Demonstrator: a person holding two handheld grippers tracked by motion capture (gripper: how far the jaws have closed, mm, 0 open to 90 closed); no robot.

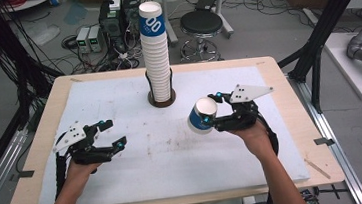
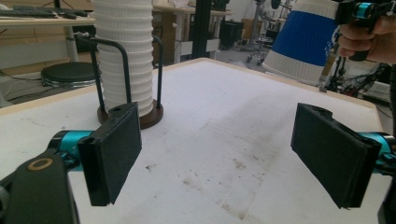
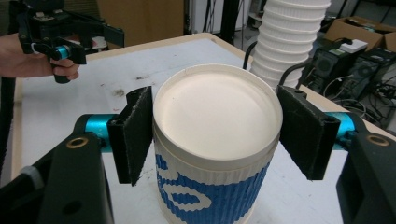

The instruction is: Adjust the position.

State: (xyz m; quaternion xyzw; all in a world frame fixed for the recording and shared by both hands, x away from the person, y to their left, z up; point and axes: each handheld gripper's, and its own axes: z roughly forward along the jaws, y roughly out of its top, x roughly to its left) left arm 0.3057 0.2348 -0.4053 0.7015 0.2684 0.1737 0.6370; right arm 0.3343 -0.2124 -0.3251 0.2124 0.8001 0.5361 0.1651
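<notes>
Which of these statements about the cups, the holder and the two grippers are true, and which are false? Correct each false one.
1. The right gripper is shut on a blue and white cup. True.
2. The left gripper holds a cup. False: its jaws stand open with nothing between them.
3. The stack of cups stands in a round-based holder. True.
4. The held cup stands on the white mat. False: in the high view it is tilted and above the mat.
5. The stack lies on its side. False: it stands upright.
</notes>
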